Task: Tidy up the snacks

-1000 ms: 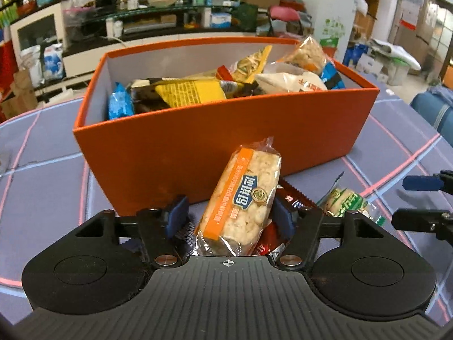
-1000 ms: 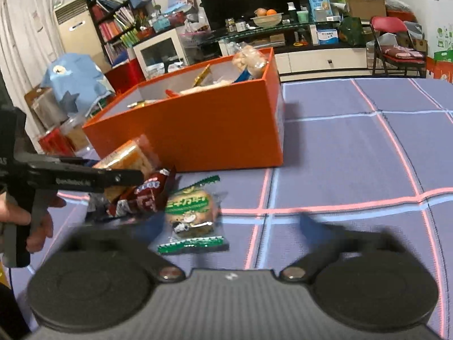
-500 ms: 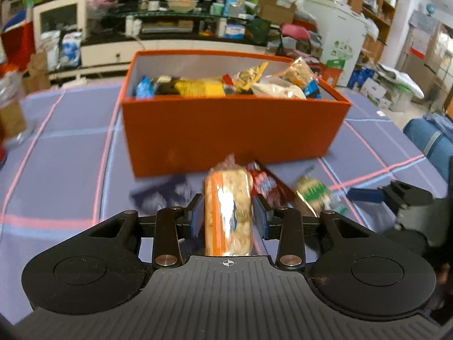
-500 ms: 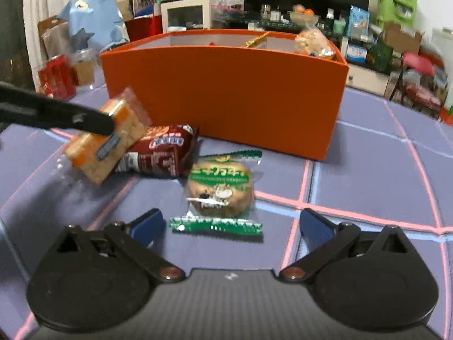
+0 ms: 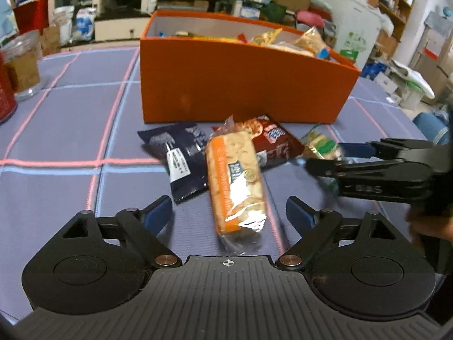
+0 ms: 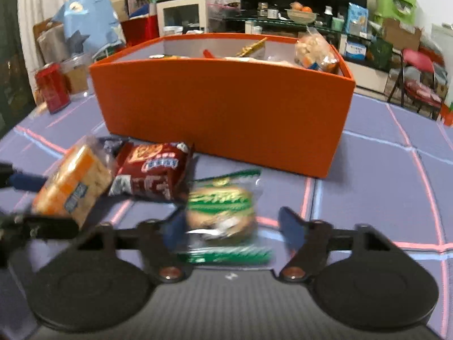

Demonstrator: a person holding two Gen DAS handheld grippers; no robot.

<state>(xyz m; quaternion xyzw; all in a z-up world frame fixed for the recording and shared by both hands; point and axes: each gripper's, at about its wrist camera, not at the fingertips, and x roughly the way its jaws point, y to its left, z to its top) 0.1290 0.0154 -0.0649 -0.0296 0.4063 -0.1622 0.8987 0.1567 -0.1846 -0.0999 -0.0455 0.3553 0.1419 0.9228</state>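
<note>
Left wrist view is showing the left gripper [image 5: 228, 212] with its jaws spread wide, and the orange-striped rice cracker bar [image 5: 236, 185] is lying loose between them on the desk [image 5: 56, 130], touching neither blue pad. Just beyond the bar, a dark blue packet [image 5: 181, 158] is lying to its left and a dark red packet [image 5: 269, 141] to its right, both partly tucked under the bar's far end. The right gripper [image 5: 325, 157] is reaching in from the right edge of this view, with its jaws on either side of a green-wrapped cookie [image 5: 321, 144]. Behind the packets the orange box [image 5: 240, 87] is standing on the desk, already holding many snack bags. A clear jar [image 5: 21, 65] is sitting far off to the left.

Right wrist view is blurring, but the right gripper [image 6: 229, 226] is showing jaws apart, with the green-wrapped cookie [image 6: 222, 206] lying between them; the left pad is looking close to the wrapper, though contact is impossible to tell. The bar [image 6: 73, 184] and red packet [image 6: 154, 172] are lying to the left, the box [image 6: 226, 113] is standing behind, and a red can [image 6: 52, 87] is standing beside its far left corner.
</note>
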